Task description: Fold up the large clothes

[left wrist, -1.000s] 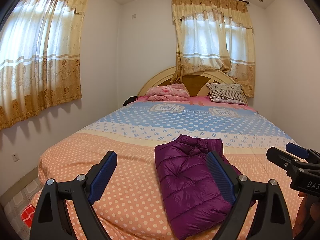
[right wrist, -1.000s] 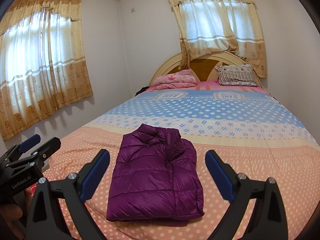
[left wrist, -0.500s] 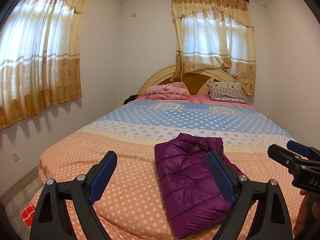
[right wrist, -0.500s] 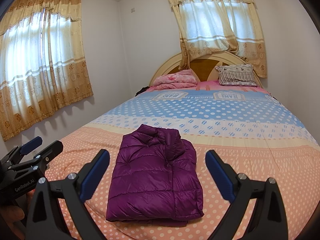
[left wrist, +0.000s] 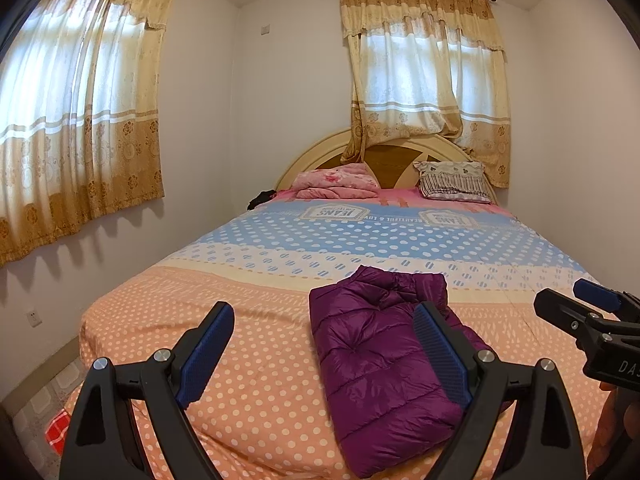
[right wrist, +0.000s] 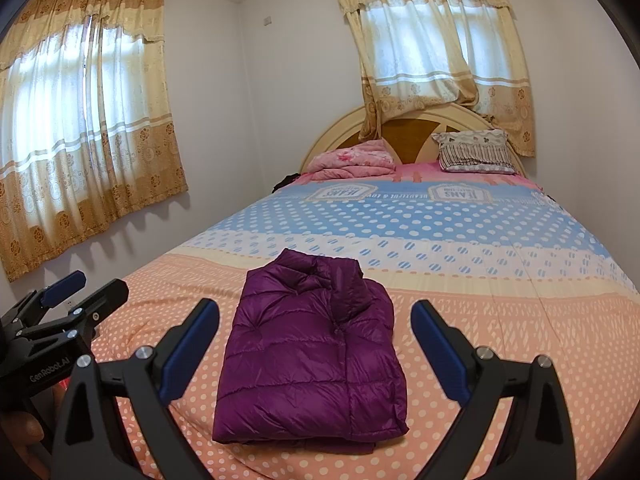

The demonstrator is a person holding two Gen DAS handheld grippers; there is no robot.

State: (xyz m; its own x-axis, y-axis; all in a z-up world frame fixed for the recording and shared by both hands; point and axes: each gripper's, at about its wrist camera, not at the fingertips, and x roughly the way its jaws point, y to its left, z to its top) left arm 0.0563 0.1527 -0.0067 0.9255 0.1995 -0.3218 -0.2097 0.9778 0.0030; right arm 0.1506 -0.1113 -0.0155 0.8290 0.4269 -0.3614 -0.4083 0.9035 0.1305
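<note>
A purple puffer jacket (right wrist: 312,352) lies folded into a compact rectangle on the orange dotted end of the bed (right wrist: 500,340); it also shows in the left wrist view (left wrist: 380,364). My left gripper (left wrist: 324,340) is open and empty, held above the bed's foot, left of the jacket. My right gripper (right wrist: 316,340) is open and empty, held above the jacket's near end. Each gripper shows at the other view's edge: the right gripper (left wrist: 592,320) and the left gripper (right wrist: 68,304).
A pink folded quilt (right wrist: 352,160) and a striped pillow (right wrist: 476,152) lie by the headboard (right wrist: 404,128). Curtained windows are on the left and far walls. The wall runs close along the bed's right side. Floor shows at lower left (left wrist: 40,412).
Both grippers have drifted slightly; the jacket has not moved and both stay open.
</note>
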